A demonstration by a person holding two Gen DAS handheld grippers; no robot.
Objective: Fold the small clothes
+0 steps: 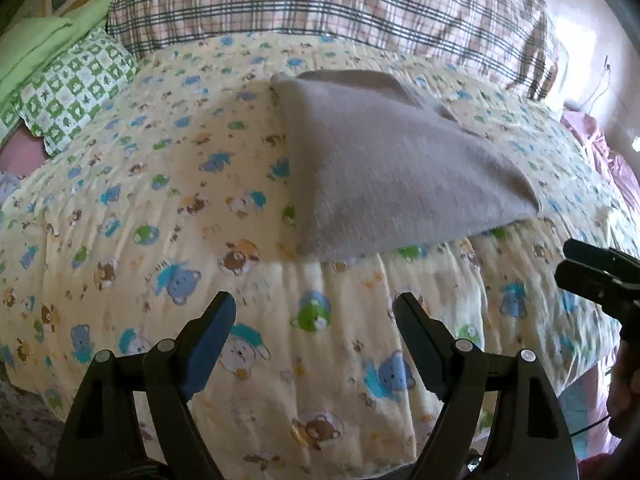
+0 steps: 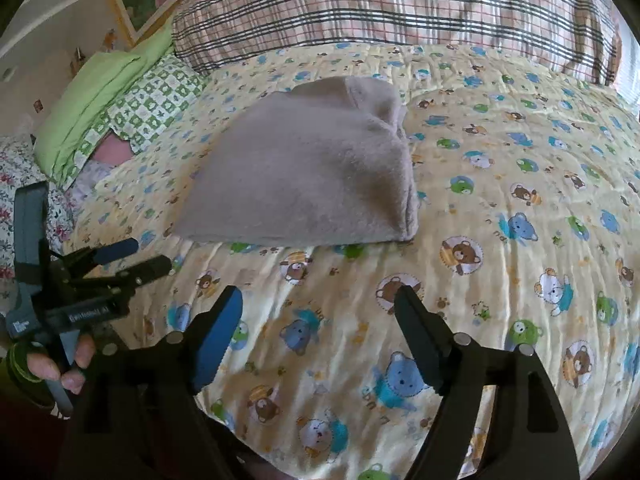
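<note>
Both grippers, left (image 1: 315, 308) and right (image 2: 319, 302), hang tilted down over the quilt (image 1: 120, 216) near its front edge, jaws spread wide with nothing between them. A hand (image 2: 66, 364) grips the left handle. Beyond them, mid-quilt, the grey garment (image 2: 308, 176) lies folded into a thick, neat pad.

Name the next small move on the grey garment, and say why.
Probably leave it and reach for another piece: the grey garment already lies folded on the teddy-bear quilt, and both the left hand-held gripper and right hand-held gripper are open, empty and clear of it.
</note>
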